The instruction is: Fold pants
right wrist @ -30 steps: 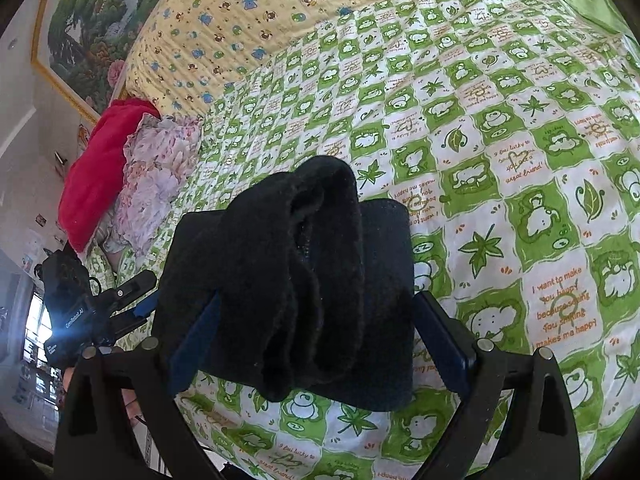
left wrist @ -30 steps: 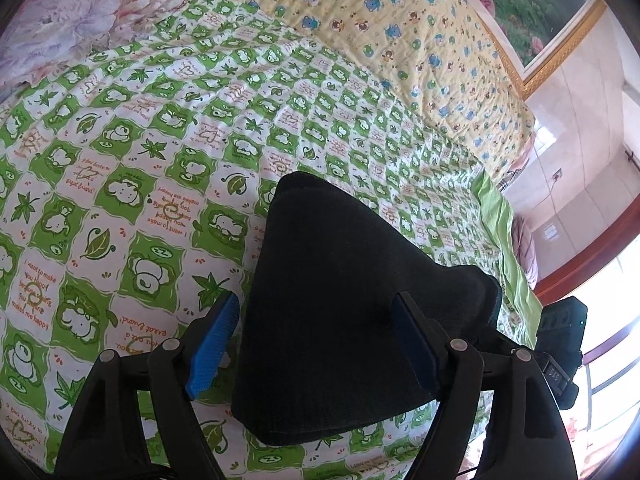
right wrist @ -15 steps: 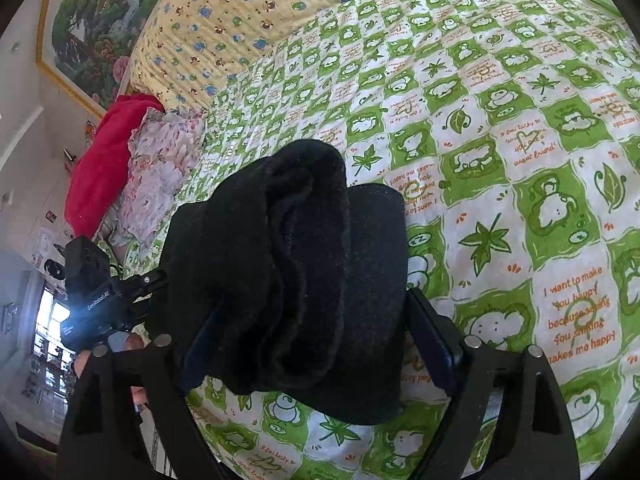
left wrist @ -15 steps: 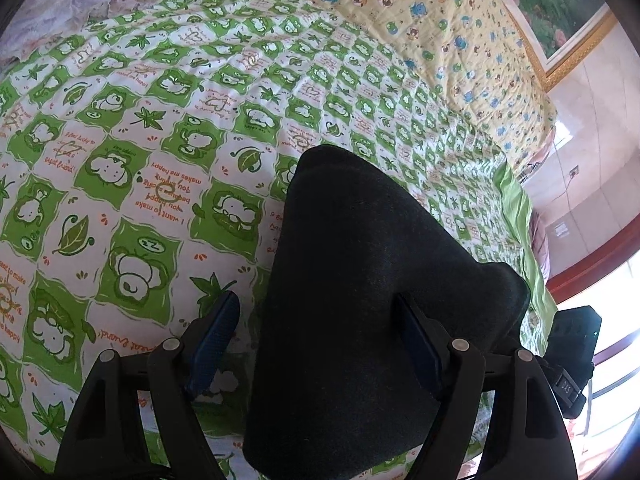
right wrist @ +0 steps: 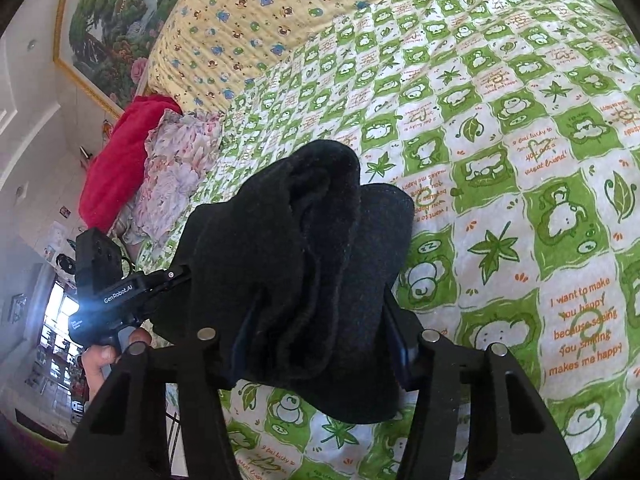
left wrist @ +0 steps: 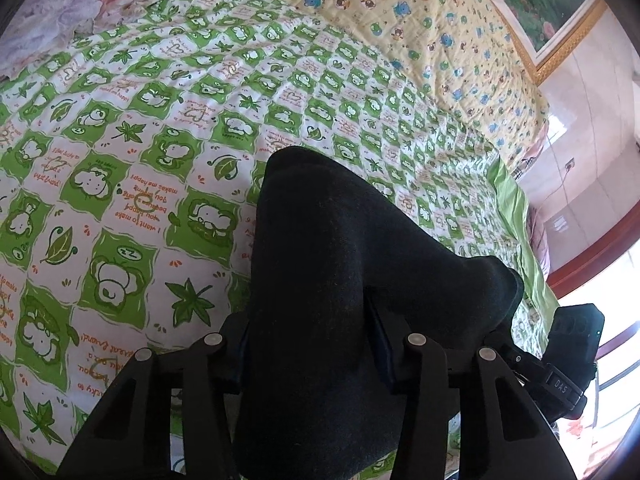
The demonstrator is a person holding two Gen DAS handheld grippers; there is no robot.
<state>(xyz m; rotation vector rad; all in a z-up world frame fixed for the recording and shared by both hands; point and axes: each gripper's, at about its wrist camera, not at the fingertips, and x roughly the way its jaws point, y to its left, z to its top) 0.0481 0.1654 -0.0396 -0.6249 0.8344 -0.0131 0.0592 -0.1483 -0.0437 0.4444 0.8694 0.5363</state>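
Observation:
The black pants (left wrist: 340, 280) are folded into a thick bundle on the green-and-white patterned bed sheet (left wrist: 140, 140). My left gripper (left wrist: 308, 356) is shut on one end of the bundle, its blue pads pressed into the cloth. My right gripper (right wrist: 320, 352) is shut on the other end of the pants (right wrist: 304, 248), where several rolled layers show. The bundle is bunched up between the two grippers. The left gripper's body (right wrist: 108, 300) also shows in the right wrist view, with the hand that holds it.
A yellow cartoon-print blanket (left wrist: 420, 20) covers the far part of the bed. A red pillow (right wrist: 120, 160) and a floral cloth (right wrist: 172, 176) lie at the bed's edge. A framed painting (right wrist: 116, 12) hangs on the wall. The bed's front edge is close below the grippers.
Both grippers have gone from wide open around the bundle to shut on it. The pants are now squeezed and bunched higher between the fingers.

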